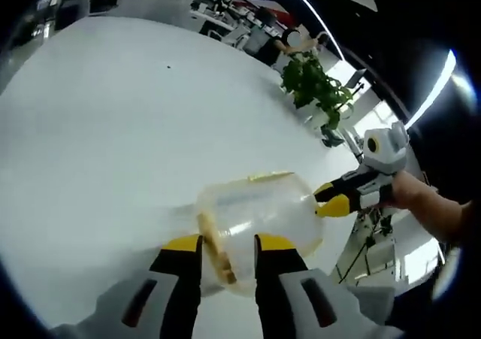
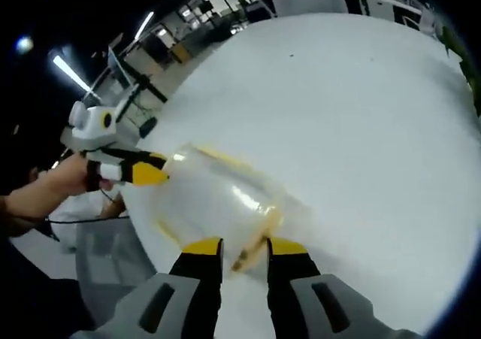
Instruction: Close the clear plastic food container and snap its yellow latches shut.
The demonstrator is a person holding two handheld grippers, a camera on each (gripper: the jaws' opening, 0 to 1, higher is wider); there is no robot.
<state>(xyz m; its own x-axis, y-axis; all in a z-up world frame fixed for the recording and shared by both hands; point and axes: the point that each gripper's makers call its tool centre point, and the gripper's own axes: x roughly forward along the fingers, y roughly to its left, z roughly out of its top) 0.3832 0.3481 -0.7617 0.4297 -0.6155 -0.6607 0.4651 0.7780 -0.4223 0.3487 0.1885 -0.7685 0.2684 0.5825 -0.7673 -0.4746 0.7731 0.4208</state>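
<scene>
Item: clear plastic food container (image 1: 259,219) with yellow latches, lying on a broad white round table (image 1: 113,128), near the table's edge. The lid appears to be on, though motion blur in the right gripper view leaves the seating uncertain.

Position relative to tools: the container sits between the two grippers, which face each other across it. Its long axis runs roughly from one gripper toward the other, so each tool meets one short end.

Left gripper (image 1: 228,243): black-and-yellow jaws parted, straddling the near end of the container, where one yellow latch (image 1: 214,255) lies in the gap between them. Whether the tips press on the plastic cannot be told; they are at its edge. In the right gripper view it comes in from the left, its yellow tips at the container's far end.

Right gripper (image 2: 245,249): jaws likewise parted, set at the opposite end, a yellowish latch (image 2: 252,252) between them. In the left gripper view it enters from the right, held by a person's hand (image 1: 406,191), tips touching or just beside the container wall.

Judgement: both tools are equally near, one latch each. The coming press likely runs inward along the long axis, each gripper bracing against the other.

Other: green potted plant (image 1: 316,83) beyond the table.
</scene>
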